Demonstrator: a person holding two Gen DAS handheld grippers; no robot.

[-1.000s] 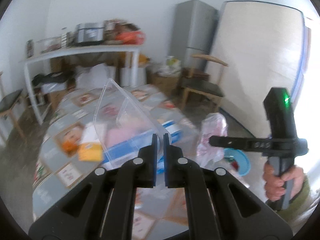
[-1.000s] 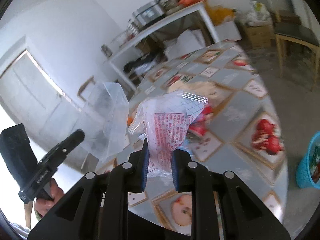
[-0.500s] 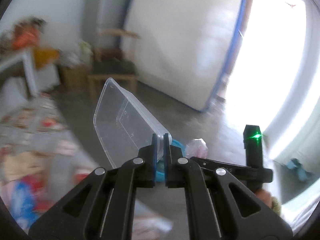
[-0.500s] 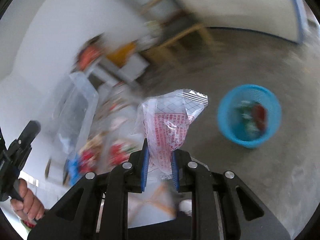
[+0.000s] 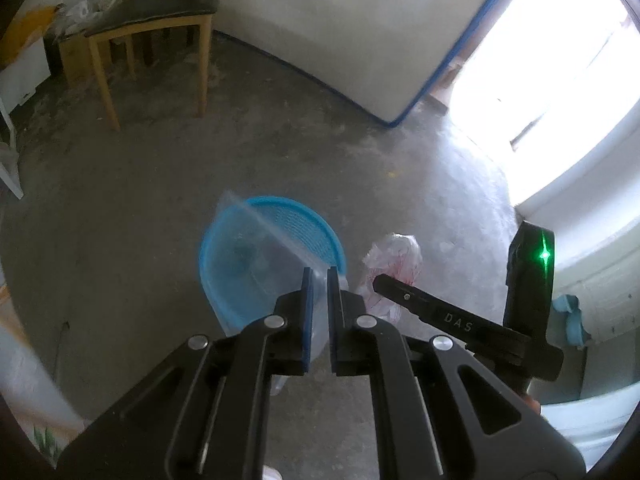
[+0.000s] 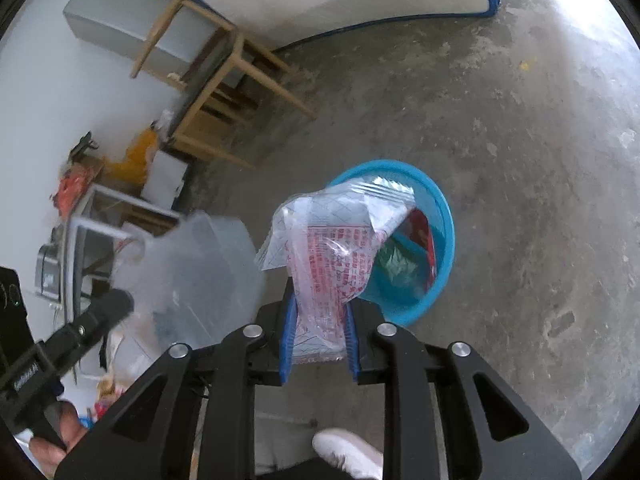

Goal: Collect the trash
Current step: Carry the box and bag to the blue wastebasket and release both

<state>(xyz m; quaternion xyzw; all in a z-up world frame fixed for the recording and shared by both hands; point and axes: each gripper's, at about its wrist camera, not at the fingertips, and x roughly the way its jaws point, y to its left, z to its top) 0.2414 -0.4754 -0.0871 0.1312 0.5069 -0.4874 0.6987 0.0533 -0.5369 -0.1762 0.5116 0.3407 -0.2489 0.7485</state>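
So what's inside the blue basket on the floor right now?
In the blue basket there is a red wrapper and something green. The printed plastic bag between the right gripper's opening jaws covers the rest.

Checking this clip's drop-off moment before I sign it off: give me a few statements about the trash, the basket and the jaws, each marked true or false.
1. The blue basket stands on the bare floor. True.
2. The right gripper has a printed plastic bag between its jaws. True; the jaws are opening.
3. The left gripper carries a crumpled paper cup. False: a clear plastic container is between its opening jaws.
4. The basket is empty. False: red and green wrappers lie in it.
5. A wooden chair stands near the wall. True.
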